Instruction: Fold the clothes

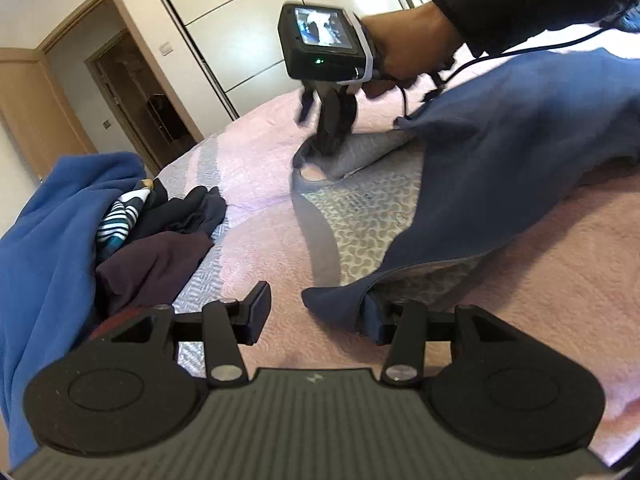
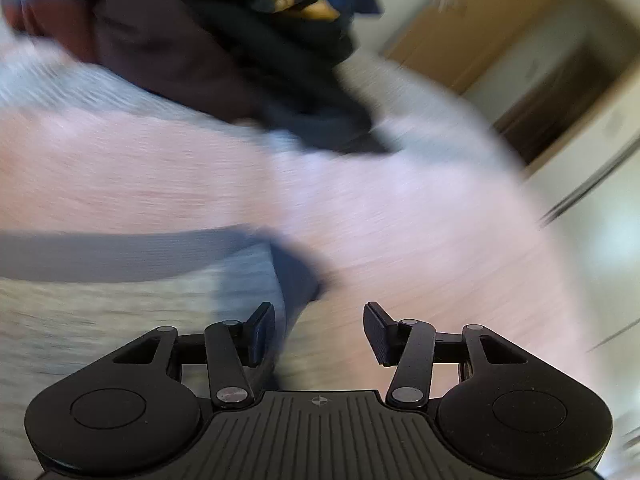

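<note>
A navy garment (image 1: 500, 152) with a grey patterned lining (image 1: 360, 224) lies spread on the pink bed cover (image 1: 560, 280). Its near corner (image 1: 332, 300) lies between the fingers of my left gripper (image 1: 316, 316), which is open, and drapes over the right finger (image 1: 376, 320). A hand holds my right gripper (image 1: 324, 120) farther back, pointing down at the lining's far edge. In the blurred right wrist view, my right gripper (image 2: 320, 332) is open just above the bed cover (image 2: 400, 220). The garment's dark edge (image 2: 296, 276) is close to its left finger (image 2: 262, 330).
A pile of clothes sits at the left: a blue fleece (image 1: 52, 240), a striped piece (image 1: 120, 216) and dark maroon (image 1: 156, 264) and black items (image 1: 196, 208). The same pile (image 2: 224, 40) fills the top of the right wrist view. Behind the bed are a doorway (image 1: 132, 100) and white wardrobe doors (image 1: 240, 20).
</note>
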Available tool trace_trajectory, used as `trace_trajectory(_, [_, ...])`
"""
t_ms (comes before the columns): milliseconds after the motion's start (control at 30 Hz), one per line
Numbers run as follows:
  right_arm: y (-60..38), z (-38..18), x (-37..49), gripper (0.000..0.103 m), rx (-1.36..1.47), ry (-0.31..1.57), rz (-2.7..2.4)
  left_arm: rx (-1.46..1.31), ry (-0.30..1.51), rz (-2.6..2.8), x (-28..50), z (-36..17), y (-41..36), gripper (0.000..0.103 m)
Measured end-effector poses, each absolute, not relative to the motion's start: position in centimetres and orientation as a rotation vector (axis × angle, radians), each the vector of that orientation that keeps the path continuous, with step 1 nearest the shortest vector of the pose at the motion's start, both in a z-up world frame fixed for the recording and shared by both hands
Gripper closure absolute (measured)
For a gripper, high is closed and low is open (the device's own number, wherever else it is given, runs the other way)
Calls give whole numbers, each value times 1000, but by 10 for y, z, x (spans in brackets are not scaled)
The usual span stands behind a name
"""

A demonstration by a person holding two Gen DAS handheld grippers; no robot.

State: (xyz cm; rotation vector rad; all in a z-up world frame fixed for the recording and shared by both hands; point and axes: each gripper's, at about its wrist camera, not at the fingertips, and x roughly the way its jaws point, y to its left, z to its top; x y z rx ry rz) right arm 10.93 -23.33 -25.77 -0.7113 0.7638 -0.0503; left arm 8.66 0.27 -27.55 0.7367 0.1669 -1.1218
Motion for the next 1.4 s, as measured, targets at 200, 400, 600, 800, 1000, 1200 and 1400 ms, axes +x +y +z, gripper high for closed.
trace_trajectory(200, [-234, -262, 121, 53, -848, 748, -1, 725, 173, -1123, 81, -277, 4, 59])
trace_trajectory(400, [-267, -241, 101, 53, -517, 775, 116, 665, 222, -1143, 78, -271, 19, 59])
trace_trajectory(600, [-307, -210, 78, 53, -132, 745, 213, 572, 247, -1140, 91, -258, 24, 59])
trace_trajectory(800, [-342, -231, 103, 53, 145, 786, 305, 559, 270, -1137, 103, -263, 6, 56])
trace_trajectory(1000, [-375, -276, 149, 54, 374, 859, 395, 489, 278, -1299, 109, -255, 23, 59])
trace_trajectory(1200, [-379, -253, 156, 103, 305, 804, 439, 483, 291, -1281, 112, -255, 32, 58])
trace_trajectory(1400, [-353, -246, 184, 103, -9, 813, 379, 510, 305, -1247, 113, -263, 23, 58])
